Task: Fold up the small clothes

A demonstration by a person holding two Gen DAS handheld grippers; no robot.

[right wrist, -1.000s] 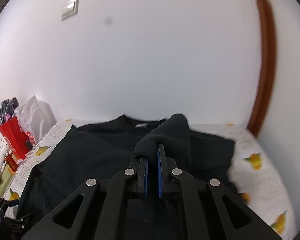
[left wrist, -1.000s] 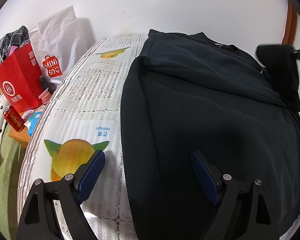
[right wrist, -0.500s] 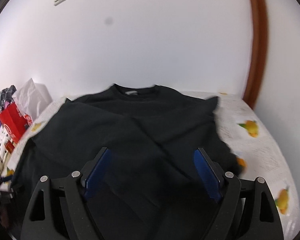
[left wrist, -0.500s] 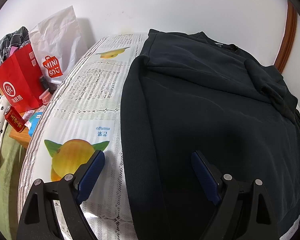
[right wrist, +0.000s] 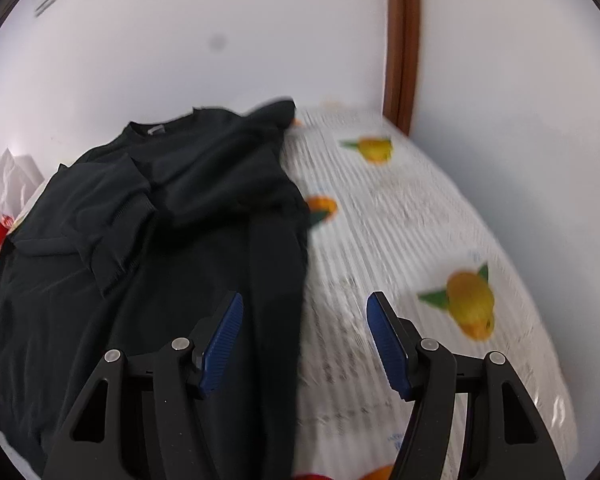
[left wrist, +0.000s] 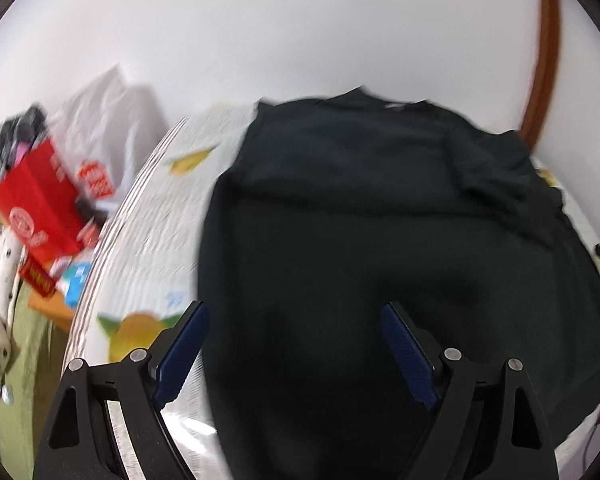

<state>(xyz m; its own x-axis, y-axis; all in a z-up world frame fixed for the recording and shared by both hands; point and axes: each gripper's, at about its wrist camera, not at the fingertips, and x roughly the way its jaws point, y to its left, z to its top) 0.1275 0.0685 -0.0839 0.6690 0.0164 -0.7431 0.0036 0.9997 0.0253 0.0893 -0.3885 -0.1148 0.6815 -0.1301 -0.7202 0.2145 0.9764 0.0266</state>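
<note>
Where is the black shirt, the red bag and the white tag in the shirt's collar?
black shirt (left wrist: 380,240): left wrist view, middle of its body.
red bag (left wrist: 40,204): left wrist view, its front face.
white tag (right wrist: 156,130): right wrist view, inside the collar.

Sleeve dropped onto sweatshirt; right claw now spread.

Nothing was legible; motion blur smeared the white printing on the red paper bag and the red logo on the white paper bag.

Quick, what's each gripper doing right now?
Left gripper: open, holding nothing, over the black shirt.
Right gripper: open, holding nothing.
</note>
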